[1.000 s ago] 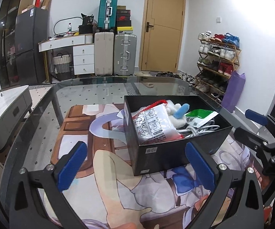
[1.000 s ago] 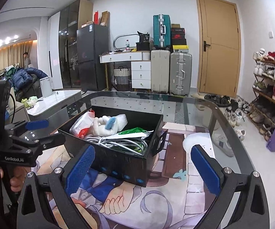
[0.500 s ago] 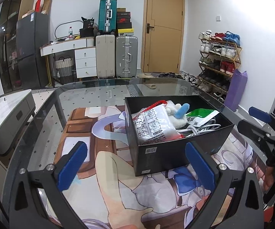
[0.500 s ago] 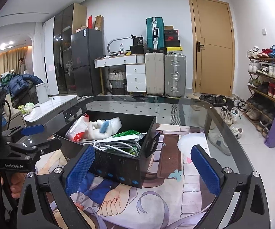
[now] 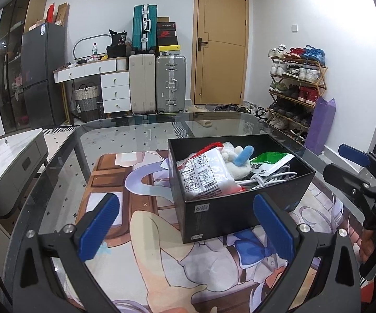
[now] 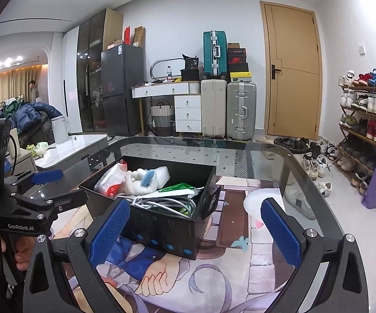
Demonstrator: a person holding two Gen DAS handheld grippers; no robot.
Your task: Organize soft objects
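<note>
A black box [image 5: 227,214] [image 6: 161,230] stands on the printed mat. In it lie a white and red plastic packet [image 5: 206,177] [image 6: 109,180], a white plush with a blue ear [image 5: 236,165] [image 6: 138,182], a green packet [image 5: 270,160] [image 6: 180,187] and a coiled white cable [image 5: 271,177] [image 6: 161,203]. My left gripper [image 5: 186,225] is open and holds nothing, just short of the box's near left side. My right gripper [image 6: 194,232] is open too, near the box's right corner. Each gripper shows in the other's view, the right gripper [image 5: 357,174] and the left gripper [image 6: 44,182].
The mat [image 5: 161,247] covers a glass table [image 5: 135,130] with rounded edges. A low grey cabinet [image 5: 10,161] stands to the left. Suitcases [image 5: 169,83], a door [image 5: 219,52] and a shoe rack [image 5: 297,88] line the back. A person [image 6: 32,91] stands far off.
Both cameras have tilted up a little, so the box sits slightly lower in view. Both grippers stayed open and nothing in the box moved.
</note>
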